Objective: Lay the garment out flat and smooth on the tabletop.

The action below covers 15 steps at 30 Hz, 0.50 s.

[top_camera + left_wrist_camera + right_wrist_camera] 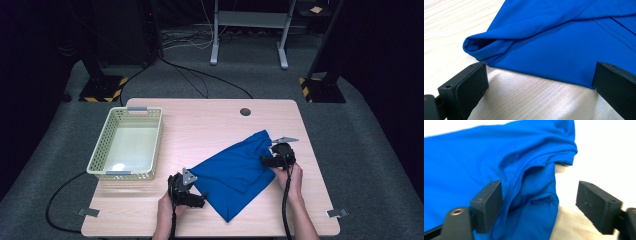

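A blue garment (235, 172) lies folded on the right half of the wooden table (200, 120). My left gripper (201, 201) rests at the garment's near left edge. In the left gripper view its jaws (540, 70) stand wide apart, with the rolled blue hem (481, 46) just ahead of them and nothing pressed between. My right gripper (267, 161) is at the garment's right corner. In the right gripper view it (539, 186) is open, and a bunched fold of the cloth (536, 192) lies loose between the pads, close to the left one.
An empty cream plastic basket (160, 135) stands on the left side of the table. A round cable hole (245, 111) sits near the far edge. Cables trail from both grippers off the near edge. Beyond the table are grey carpet and stand legs.
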Available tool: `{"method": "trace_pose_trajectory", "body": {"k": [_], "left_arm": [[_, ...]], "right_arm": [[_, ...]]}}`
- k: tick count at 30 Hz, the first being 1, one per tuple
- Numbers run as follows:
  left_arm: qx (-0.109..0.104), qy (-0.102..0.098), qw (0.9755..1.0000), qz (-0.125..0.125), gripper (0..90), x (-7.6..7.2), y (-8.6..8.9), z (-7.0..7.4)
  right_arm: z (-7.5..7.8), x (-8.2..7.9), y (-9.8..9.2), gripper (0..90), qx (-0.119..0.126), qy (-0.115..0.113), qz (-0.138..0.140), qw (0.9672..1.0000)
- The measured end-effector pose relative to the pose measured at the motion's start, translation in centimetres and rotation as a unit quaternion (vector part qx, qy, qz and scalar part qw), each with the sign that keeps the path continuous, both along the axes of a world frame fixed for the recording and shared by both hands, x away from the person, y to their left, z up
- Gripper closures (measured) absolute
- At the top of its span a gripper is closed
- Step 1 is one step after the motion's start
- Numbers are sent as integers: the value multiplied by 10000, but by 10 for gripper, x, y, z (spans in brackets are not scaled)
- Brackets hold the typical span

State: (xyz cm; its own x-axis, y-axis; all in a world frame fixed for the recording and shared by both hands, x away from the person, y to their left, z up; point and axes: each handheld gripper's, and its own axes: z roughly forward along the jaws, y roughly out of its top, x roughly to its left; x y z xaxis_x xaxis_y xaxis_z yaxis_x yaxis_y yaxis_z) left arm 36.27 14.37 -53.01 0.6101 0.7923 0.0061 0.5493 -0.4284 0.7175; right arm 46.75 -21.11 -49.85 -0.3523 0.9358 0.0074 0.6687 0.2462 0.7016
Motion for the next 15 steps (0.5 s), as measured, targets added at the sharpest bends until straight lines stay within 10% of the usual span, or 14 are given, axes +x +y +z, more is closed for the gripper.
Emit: {"method": "trace_pose_trajectory", "body": {"k": [5, 9, 15], "left_arm": [[16, -92, 9997, 204, 0, -1, -1, 1], [-533, -376, 9971, 390, 30, -1, -7, 12], [-133, -272, 9994, -148, 15, 26, -38, 19]], "right_arm": [[1, -19, -14, 130, 320, -149, 135, 9993], [-12, -32, -20, 27, 358, -75, 245, 9990], [-28, -42, -27, 11, 197, -38, 140, 9997]]}}
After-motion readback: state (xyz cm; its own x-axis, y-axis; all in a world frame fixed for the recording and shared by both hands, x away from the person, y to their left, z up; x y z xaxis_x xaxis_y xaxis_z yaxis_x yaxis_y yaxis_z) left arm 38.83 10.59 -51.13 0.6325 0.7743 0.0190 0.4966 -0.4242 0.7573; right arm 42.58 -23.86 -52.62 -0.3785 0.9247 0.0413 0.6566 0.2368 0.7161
